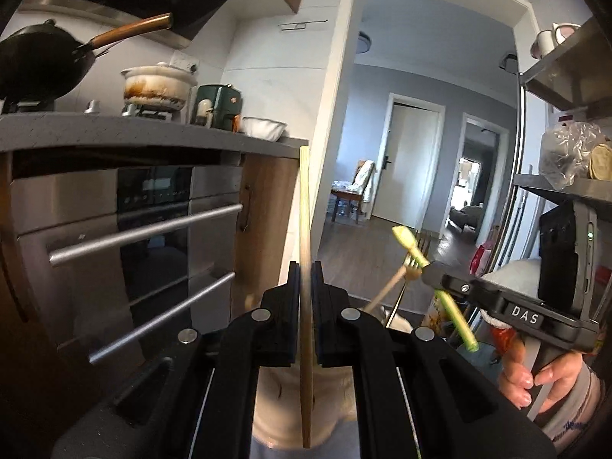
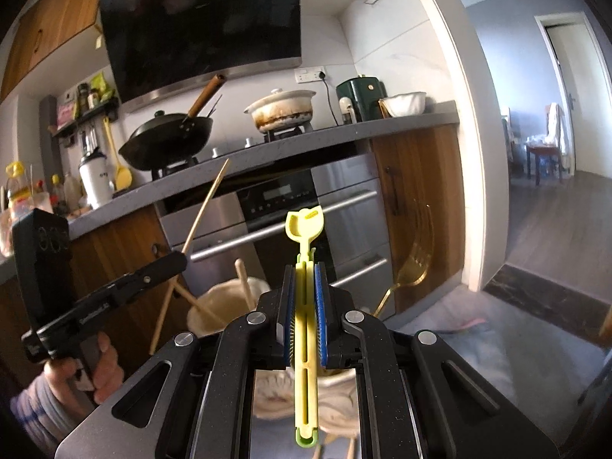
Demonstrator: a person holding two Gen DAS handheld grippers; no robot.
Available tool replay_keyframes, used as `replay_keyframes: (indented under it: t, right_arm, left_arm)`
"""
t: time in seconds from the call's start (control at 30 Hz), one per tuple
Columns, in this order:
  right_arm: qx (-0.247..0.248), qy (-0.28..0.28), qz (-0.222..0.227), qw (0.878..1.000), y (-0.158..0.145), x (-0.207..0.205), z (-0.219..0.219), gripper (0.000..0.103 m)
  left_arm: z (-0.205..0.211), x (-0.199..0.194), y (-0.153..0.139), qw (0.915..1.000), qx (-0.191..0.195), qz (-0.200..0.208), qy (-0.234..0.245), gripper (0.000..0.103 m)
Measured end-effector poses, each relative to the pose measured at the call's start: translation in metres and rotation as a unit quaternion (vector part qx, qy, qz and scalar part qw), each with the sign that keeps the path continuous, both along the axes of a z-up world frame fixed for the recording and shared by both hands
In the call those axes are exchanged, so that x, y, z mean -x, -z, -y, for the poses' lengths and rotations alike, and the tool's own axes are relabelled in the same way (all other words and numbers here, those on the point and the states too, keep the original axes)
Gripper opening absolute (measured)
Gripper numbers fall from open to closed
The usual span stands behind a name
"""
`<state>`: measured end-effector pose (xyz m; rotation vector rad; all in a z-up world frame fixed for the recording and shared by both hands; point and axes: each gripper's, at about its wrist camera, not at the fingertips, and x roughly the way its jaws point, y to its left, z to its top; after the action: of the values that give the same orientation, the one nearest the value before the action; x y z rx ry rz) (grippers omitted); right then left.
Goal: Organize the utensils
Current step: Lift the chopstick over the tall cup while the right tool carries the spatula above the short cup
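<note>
1. Left gripper (image 1: pixel 305 287): jaws nearly closed, clamped on a single wooden chopstick (image 1: pixel 305 229). The stick is thin, pale wood, held upright w/ its squared end rising above the pads and its tail running down btwn the gripper arms.
2. Right gripper (image 2: pixel 305 287): blue-lined pads pinched on a yellow-green plastic utensil (image 2: pixel 305 252). It's slim and flat, slotted along the handle, w/ a wider scoop-like head poking up past the jaws.
3. Just below/behind both tools: cream ceramic utensil holder (image 2: pixel 225 306), wavy rim, w/ wooden sticks leaning in it & a gold fork (image 2: pixel 411 267) standing at its right side.
4. Person's hands grip each tool's handle; the right hand (image 1: pixel 535 375) shows in left wrist view.
5. Farther back: steel built-in oven (image 2: pixel 306 206) under grey countertop (image 2: pixel 306 141).
6. On top: black wok (image 2: pixel 168 137), stained white casserole pot (image 2: pixel 283 111), green appliance (image 2: pixel 359 95).
</note>
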<state>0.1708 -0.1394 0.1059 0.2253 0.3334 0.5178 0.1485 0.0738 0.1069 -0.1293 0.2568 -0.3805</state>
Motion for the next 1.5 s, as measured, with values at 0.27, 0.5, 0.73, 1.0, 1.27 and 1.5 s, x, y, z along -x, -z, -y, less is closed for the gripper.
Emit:
replay_keyframes:
  t: [0.27, 0.5, 0.73, 1.0, 1.27, 1.5]
  right_arm:
    - [-0.058, -0.002, -0.017, 0.998, 0.009, -0.034, -0.004, 0.011]
    - [-0.072, 0.010, 0.003, 0.997, 0.015, -0.040, -0.012, 0.011]
    - [-0.033, 0.019, 0.023, 0.999, 0.025, -0.039, -0.025, 0.011]
    - [0.013, 0.027, 0.021, 0.999, 0.031, -0.030, -0.024, 0.011]
    - [0.025, 0.021, 0.011, 0.999, 0.040, -0.013, -0.012, 0.011]
    - [-0.015, 0.027, 0.017, 0.999, 0.039, -0.015, -0.003, 0.011]
  left_arm:
    - [0.005, -0.033, -0.009, 0.9986, 0.051, 0.004, 0.015, 0.006]
    - [0.020, -0.036, -0.002, 0.9990, 0.036, 0.027, -0.006, 0.006]
    - [0.031, -0.026, 0.005, 0.9987, 0.001, 0.047, -0.020, 0.006]
    - [0.027, -0.008, 0.009, 0.9987, -0.014, 0.040, -0.028, 0.006]
    - [0.023, 0.015, 0.022, 0.9979, -0.048, 0.001, -0.042, 0.006]
    - [0.025, 0.023, 0.028, 0.9976, -0.055, -0.012, -0.039, 0.006]
